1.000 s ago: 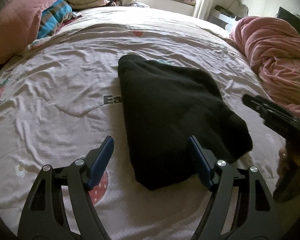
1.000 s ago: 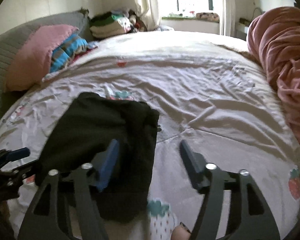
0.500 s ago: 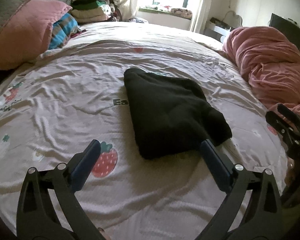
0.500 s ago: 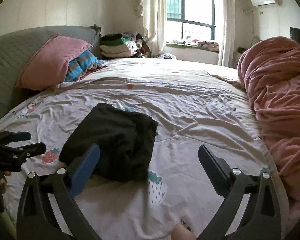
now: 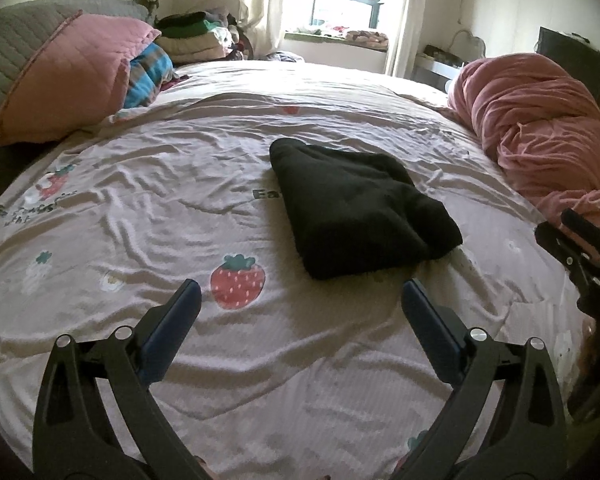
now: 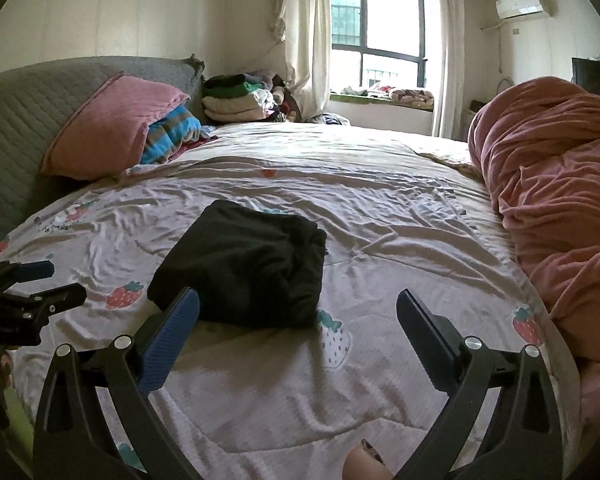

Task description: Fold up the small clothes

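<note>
Left wrist view shows the folded black fleece garment (image 5: 356, 208) lying on the pale strawberry-print bed sheet (image 5: 140, 216), past the red strawberry picture (image 5: 238, 286). Left of the black garment sits the pink quilted pillow (image 5: 72, 80); right of it lies the bunched pink blanket (image 5: 540, 128). The left gripper (image 5: 300, 300) is wide and empty, just short of the garment. The right gripper (image 6: 298, 310) is wide and empty too, its jaws having just been opening. The thick fold looks puffy, so it might flop open. A bump from either gripper could mess it up.

Both tools (image 5: 300, 294) (image 6: 298, 304) opened and left the garment (image 5: 356, 208).
</note>
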Motion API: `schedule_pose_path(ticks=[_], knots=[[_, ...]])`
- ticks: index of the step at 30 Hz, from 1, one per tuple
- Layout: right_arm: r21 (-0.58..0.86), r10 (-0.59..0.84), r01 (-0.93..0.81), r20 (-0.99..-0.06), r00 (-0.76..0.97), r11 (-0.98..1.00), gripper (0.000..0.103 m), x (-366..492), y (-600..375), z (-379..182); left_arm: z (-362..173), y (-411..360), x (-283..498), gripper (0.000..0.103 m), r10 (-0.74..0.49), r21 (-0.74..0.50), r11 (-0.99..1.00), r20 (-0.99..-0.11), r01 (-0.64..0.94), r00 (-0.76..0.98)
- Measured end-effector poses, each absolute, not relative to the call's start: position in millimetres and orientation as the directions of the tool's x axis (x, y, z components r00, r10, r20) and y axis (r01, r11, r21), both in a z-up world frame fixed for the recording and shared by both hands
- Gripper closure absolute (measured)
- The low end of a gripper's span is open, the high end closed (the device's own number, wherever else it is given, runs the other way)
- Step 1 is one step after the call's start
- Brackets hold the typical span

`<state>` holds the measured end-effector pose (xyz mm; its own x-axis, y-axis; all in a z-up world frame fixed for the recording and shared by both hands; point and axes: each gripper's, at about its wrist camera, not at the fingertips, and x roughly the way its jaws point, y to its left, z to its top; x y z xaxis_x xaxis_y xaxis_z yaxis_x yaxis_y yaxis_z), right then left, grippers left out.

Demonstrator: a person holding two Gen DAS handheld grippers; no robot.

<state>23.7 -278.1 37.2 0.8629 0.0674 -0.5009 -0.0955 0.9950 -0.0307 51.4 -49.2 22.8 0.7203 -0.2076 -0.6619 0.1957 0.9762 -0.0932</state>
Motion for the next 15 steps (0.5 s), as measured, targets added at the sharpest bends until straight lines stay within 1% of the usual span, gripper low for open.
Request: schedule_pose_path(ticks=[6, 12, 15], knots=[[-0.069, 0.035, -0.079, -0.487, 0.873, 0.994, 0.005, 9.0, -271.1, 24.9, 13.6, -41.7, 33.2, 0.009, -0.209, -0.102, 0.977, -0.647, 0.189, 0.733], [-0.038, 0.025, -0.057, -0.576, 0.817, 0.998, 0.005, 4.4, -267.0, -8.7, -5.7, -33.1, 24.0, 0.009, -0.217, -0.133, 0.976, -0.659, 0.173, 0.720], [-0.025, 0.017, -0.040, -0.605, 0.796, 0.999, 0.005, 3.1, -264.7, -22.6, -13.0, -32.1, 20.8, 0.009, -0.200, -0.121, 0.980, -0.670, 0.160, 0.715]])
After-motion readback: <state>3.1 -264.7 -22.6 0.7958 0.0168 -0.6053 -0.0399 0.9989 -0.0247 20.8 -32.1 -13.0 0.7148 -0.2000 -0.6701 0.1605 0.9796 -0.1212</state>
